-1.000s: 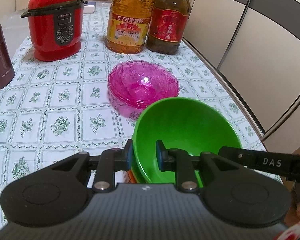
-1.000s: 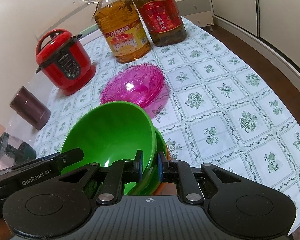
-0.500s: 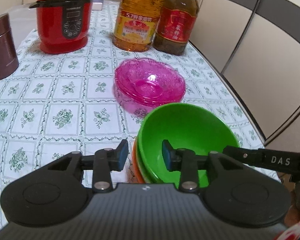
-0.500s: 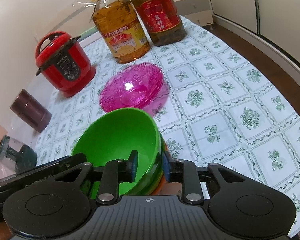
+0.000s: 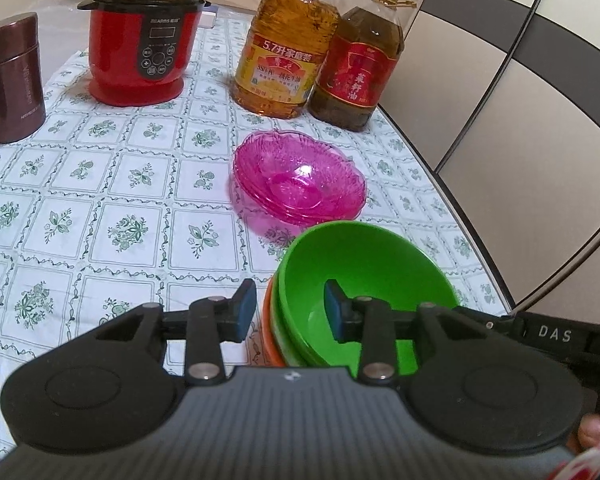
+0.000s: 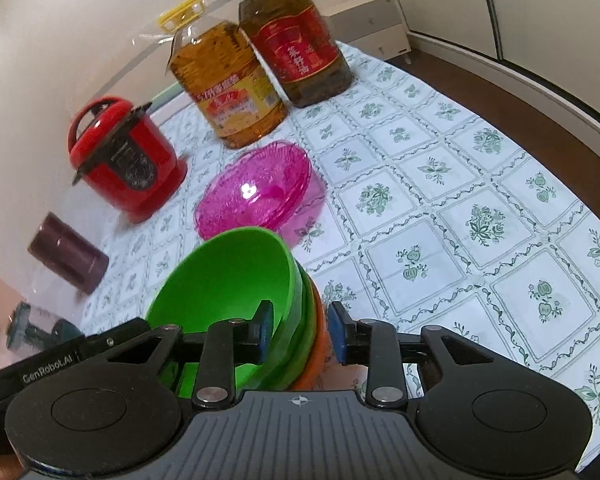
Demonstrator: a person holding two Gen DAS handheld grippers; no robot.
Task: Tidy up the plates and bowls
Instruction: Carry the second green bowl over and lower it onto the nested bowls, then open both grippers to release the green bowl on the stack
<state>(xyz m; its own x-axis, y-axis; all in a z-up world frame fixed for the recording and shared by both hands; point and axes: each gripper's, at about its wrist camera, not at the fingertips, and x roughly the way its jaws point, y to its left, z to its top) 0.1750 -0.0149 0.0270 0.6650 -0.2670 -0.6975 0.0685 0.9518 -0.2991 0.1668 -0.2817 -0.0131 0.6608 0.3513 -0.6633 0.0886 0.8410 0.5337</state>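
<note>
A green bowl (image 5: pixel 364 264) (image 6: pixel 224 280) sits nested on a second green bowl and an orange bowl (image 5: pixel 269 340) (image 6: pixel 320 344) near the table's front right. My left gripper (image 5: pixel 290 314) straddles the stack's left rim, one pad outside and one inside, both clear of the wall. On the opposite rim, my right gripper (image 6: pixel 300 330) stands the same way, with its pads apart from the bowls. Neither holds anything. Just beyond lie stacked pink see-through bowls (image 5: pixel 300 184) (image 6: pixel 256 192).
At the back stand a red cooker (image 5: pixel 144 36), a yellow oil bottle (image 5: pixel 284 48) and a dark oil bottle (image 5: pixel 356 64). A maroon flask (image 5: pixel 12 80) is at the left. The table edge (image 5: pixel 440 184) curves close on the right of the bowls.
Both grippers' jaws have spread off the top green bowl's rim. The bowl has settled level into the stack, and both views have rolled slightly.
</note>
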